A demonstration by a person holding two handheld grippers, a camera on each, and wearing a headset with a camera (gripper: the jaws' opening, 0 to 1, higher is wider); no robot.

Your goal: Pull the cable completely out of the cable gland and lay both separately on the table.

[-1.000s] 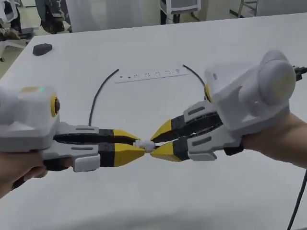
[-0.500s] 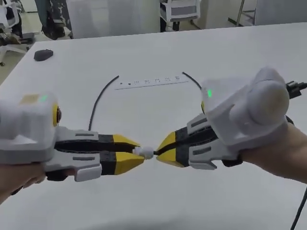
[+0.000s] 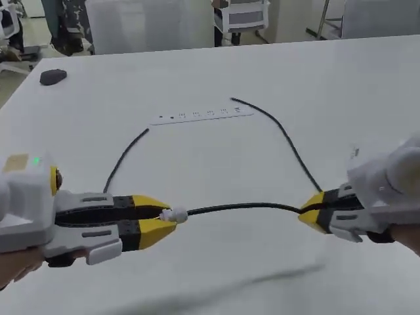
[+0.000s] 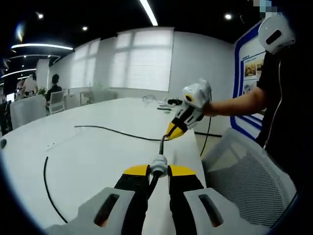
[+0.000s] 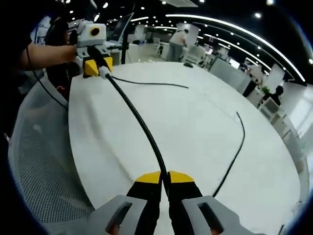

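Lower left, the left claw (image 3: 165,214) pinches the small, light cable gland (image 3: 176,214); lower right, the right claw (image 3: 304,214) clamps the limp black cable (image 3: 243,207) strung between them mid-frame; I'd grip it near the gland

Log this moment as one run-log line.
left gripper: shut on cable gland | right gripper: shut on black cable | cable spans between grippers, not yet out of gland

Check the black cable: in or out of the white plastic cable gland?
In. The black cable enters the white plastic cable gland in the left gripper; the right gripper grips it.
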